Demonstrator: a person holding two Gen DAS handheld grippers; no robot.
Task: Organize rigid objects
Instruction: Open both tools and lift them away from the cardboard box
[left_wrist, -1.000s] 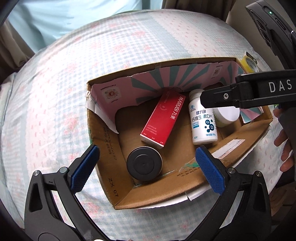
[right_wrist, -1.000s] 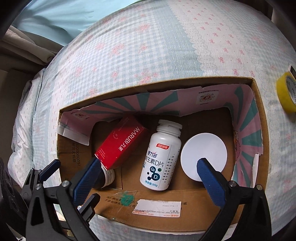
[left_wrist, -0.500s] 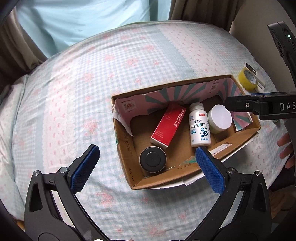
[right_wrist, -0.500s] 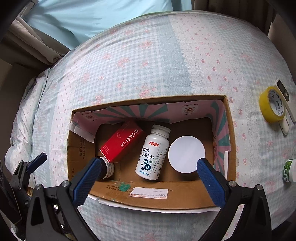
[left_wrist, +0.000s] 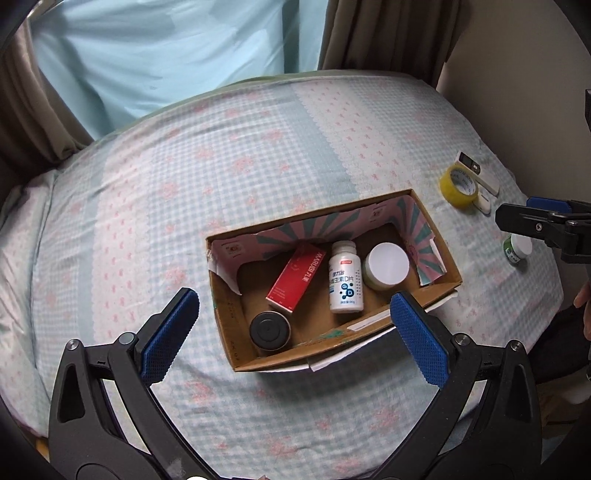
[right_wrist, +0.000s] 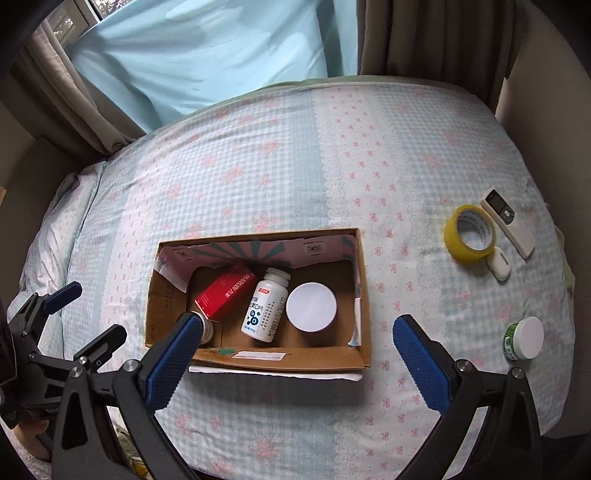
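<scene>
An open cardboard box (left_wrist: 376, 328) (right_wrist: 258, 360) sits on the checked bedspread. Inside lie a red carton (left_wrist: 297, 277) (right_wrist: 226, 291), a white pill bottle (left_wrist: 345, 277) (right_wrist: 265, 310), a white-lidded jar (left_wrist: 387, 265) (right_wrist: 311, 307) and a dark-lidded jar (left_wrist: 269, 329) (right_wrist: 205, 326). My left gripper (left_wrist: 293, 334) is open and empty, high above the box's near side. My right gripper (right_wrist: 295, 363) is open and empty, also high above the box's near edge.
On the bed right of the box lie a yellow tape roll (right_wrist: 469, 235) (left_wrist: 458, 186), a white remote (right_wrist: 508, 221), a small white device (right_wrist: 498, 263) and a green jar with a white lid (right_wrist: 524, 338) (left_wrist: 517, 249). Curtains (right_wrist: 207, 48) hang behind the bed.
Both grippers have pulled back and up from the box, so it looks smaller and more bed shows. Both stay open and empty. The box contents have not moved.
</scene>
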